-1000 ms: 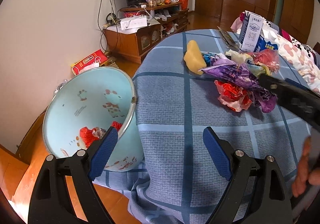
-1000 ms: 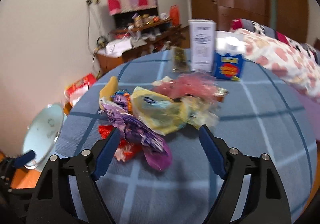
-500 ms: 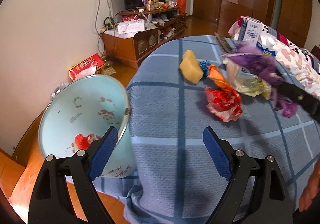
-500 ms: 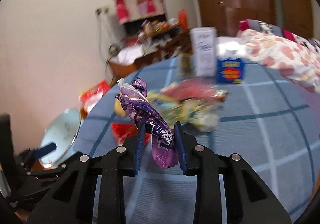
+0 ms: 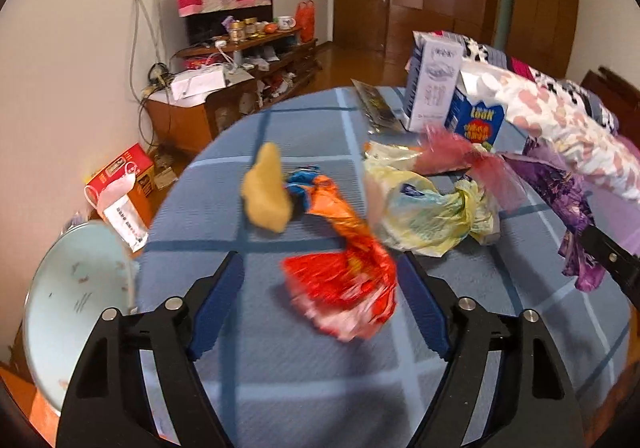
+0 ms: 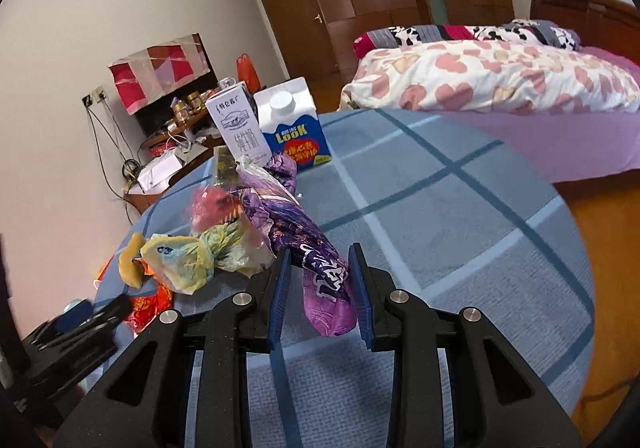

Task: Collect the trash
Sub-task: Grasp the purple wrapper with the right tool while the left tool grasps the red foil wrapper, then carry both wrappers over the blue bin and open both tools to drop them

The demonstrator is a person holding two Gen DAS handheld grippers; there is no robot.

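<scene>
Over table: R gripper [image 6: 320,288] jaws pinch purple wrapper [image 6: 320,280]; L gripper [image 5: 320,308] wide, closing.

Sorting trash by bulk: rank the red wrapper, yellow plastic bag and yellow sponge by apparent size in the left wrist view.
1. Yellow plastic bag and red wrapper: alike; the wrapper is nearer, so unsure.
2. Yellow sponge, smallest.
</scene>
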